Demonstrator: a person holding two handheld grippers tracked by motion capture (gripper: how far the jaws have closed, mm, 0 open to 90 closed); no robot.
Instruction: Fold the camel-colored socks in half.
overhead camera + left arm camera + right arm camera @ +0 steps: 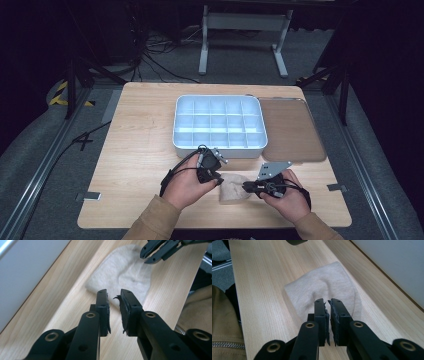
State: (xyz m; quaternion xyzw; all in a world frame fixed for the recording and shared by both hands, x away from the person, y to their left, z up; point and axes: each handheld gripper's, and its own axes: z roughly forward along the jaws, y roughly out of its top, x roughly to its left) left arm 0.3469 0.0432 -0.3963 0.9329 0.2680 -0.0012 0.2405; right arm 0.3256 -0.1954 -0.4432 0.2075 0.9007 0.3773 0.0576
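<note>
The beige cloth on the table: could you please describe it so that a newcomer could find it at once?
On the wooden table, look at the near edge, in front of the white compartment box. There, between the left gripper and the right gripper, lies the beige cloth: the one soft, crumpled thing among hard trays.

Floor: grey carpet (pixel 45 145) lay around the table, cables (pixel 160 55) trailing beyond.
Furniture: white desk frame (pixel 242 30) stood far ahead.
Light: dim surroundings.

Two hands low and close together: left gripper (pixel 218 182) fingers (pixel 103 305) a little apart, right gripper (pixel 245 186) fingers (pixel 321 312) nearly together, nothing held.
</note>
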